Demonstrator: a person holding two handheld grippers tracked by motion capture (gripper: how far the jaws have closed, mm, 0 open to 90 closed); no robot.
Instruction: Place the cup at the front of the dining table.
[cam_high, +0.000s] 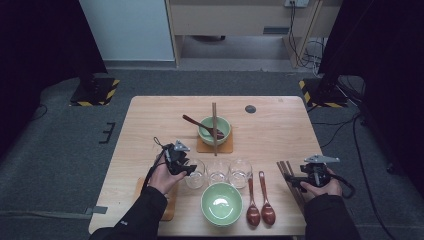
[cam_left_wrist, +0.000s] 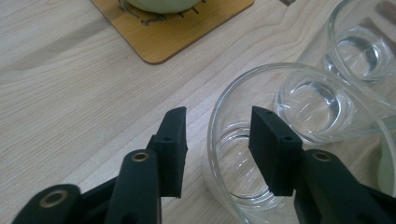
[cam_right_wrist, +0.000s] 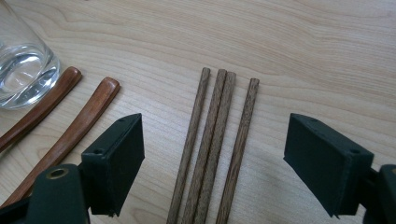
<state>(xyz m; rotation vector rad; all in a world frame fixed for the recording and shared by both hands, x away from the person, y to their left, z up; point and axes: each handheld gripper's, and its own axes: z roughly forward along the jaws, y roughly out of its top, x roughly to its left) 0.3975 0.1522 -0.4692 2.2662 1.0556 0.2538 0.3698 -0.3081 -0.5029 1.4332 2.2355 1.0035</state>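
While I look down from the high view, my left gripper (cam_high: 189, 169) sits at the leftmost glass (cam_high: 195, 173) in a row of three at the near middle of the table (cam_high: 150, 120). In the left gripper view its jaws straddle that glass's near wall (cam_left_wrist: 219, 140), one pad outside, one inside the rim, neither yet pressing on it. My right gripper (cam_high: 296, 181) hovers at the table's near right, jaws wide apart over four wooden chopsticks (cam_right_wrist: 212, 140) lying side by side, gripping nothing. Two wooden spoons (cam_high: 260, 200) lie between the chopsticks and the near green bowl (cam_high: 221, 203).
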